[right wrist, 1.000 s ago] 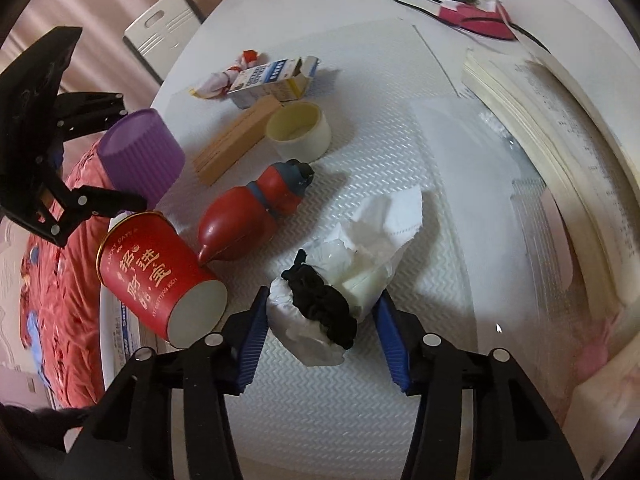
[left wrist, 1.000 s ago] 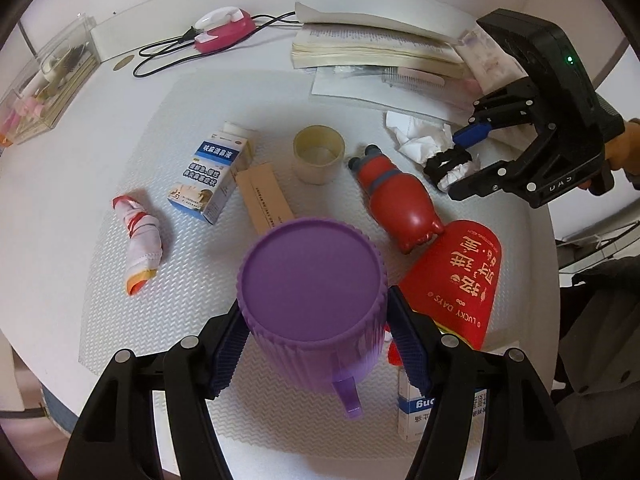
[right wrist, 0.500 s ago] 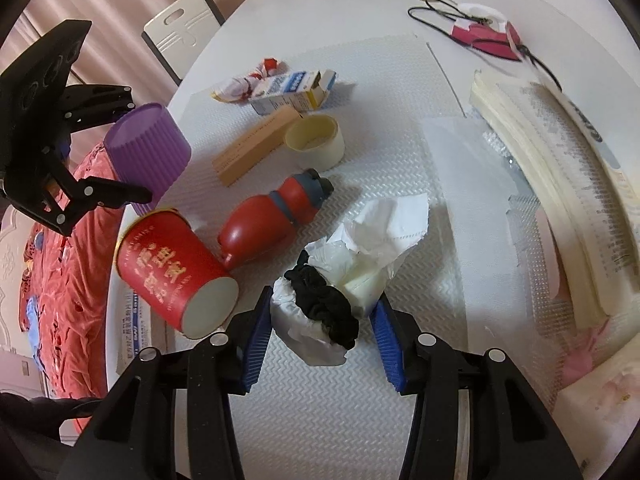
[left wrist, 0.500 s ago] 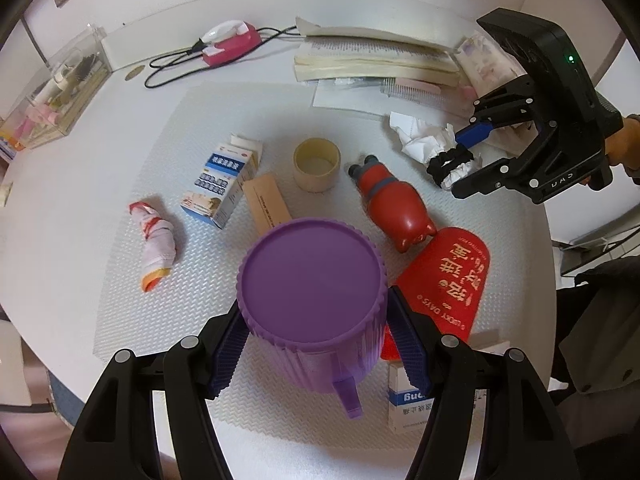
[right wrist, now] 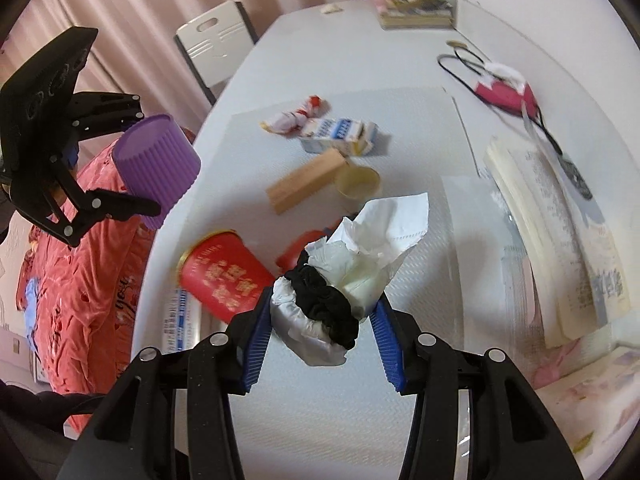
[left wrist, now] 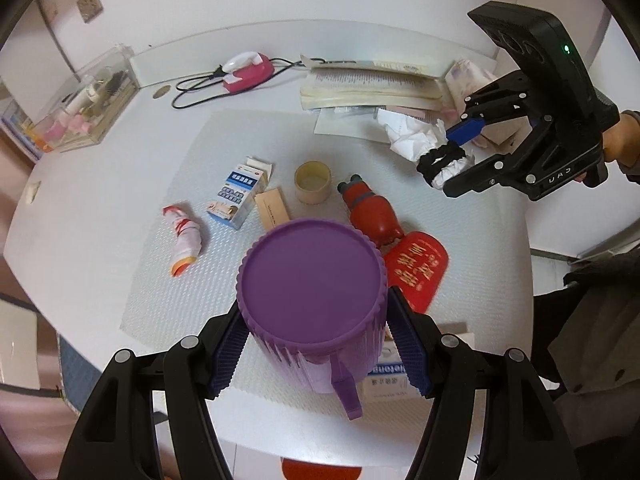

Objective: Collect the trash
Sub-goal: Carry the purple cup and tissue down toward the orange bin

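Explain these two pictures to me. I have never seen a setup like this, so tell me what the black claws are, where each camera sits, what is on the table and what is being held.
No robot here: a person holds a two-finger claw in each hand, and a fisheye camera on each claw looks along its fingers.

The left gripper is clamped on an upturned purple cup.

The right gripper grips a wad of white tissue with a black scrunchie, raised off the table.

On the white mat lie a red paper cup, a red bottle, a tape roll, a wooden block, a medicine box and a crumpled wrapper. An open book lies behind.
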`<state>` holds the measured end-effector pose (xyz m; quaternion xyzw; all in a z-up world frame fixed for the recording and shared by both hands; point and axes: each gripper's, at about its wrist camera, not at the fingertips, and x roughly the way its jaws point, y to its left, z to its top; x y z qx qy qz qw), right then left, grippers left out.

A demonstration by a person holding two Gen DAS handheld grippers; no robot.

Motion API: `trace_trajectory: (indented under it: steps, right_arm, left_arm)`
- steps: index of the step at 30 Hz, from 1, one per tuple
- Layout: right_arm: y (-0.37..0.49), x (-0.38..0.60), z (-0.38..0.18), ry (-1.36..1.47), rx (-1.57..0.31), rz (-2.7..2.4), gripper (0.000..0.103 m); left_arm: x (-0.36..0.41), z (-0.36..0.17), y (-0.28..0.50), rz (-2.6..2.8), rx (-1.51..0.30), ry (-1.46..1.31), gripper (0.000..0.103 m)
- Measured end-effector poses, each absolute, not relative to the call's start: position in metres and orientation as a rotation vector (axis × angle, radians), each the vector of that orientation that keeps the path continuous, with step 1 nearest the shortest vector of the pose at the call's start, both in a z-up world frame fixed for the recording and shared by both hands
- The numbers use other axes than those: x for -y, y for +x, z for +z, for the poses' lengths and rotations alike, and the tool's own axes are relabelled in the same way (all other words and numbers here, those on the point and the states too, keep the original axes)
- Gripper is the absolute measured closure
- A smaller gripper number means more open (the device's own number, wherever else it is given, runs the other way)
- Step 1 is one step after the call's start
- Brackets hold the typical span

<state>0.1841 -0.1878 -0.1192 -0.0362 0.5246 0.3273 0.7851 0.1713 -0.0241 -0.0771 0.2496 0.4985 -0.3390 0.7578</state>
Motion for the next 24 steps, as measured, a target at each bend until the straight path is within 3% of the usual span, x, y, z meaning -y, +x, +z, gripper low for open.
trace_trajectory:
  steps: [11,24]
  right_arm:
    - [0.160,0.105,-0.080,-0.176,-1.068,0.922,0.055]
    - [0.103,-0.066,-0.086,-0.342,-1.082,1.257,0.055]
  left_arm:
    - [-0.029,-0.054,0.117,-0.593,-1.049,0.445,0.035]
    - [-0.151,-0.082,0.018,-0.293,-1.126,0.192,0.035]
